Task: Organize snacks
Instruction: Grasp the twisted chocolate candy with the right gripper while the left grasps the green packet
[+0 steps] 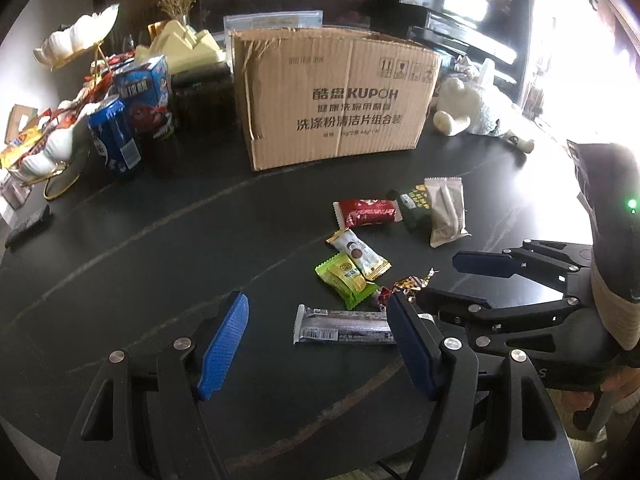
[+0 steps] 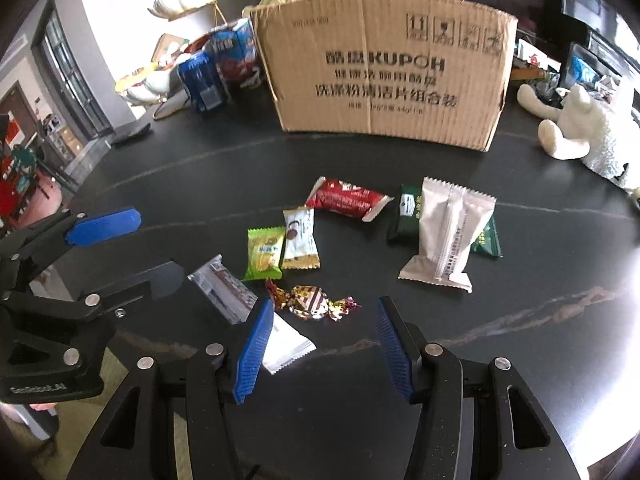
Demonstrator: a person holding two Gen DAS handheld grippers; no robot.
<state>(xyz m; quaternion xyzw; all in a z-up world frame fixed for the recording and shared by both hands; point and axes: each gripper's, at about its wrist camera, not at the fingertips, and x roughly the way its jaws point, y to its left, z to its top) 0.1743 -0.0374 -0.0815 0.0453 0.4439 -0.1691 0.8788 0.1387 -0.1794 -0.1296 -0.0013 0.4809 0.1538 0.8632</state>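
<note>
Evidently nothing is packed yet: both grippers, left gripper (image 1: 318, 350) and right gripper (image 2: 326, 348), hover with fingers spread near the cardboard box (image 2: 384, 64); next, pinch the foil candy (image 2: 310, 300).

The cardboard box (image 1: 336, 96) is showing "酷盘 KUPOH" in big print, with "洗涤粉清洁片组合装" sitting under it and shipping-handling symbols up in its top corner. Snack wrapper print is coming out too blurry to read, honestly.

both wrist views look down along their tongs, close above the table (image 1: 160, 240), sharing the snack pile and box (image 2: 380, 68).
</note>
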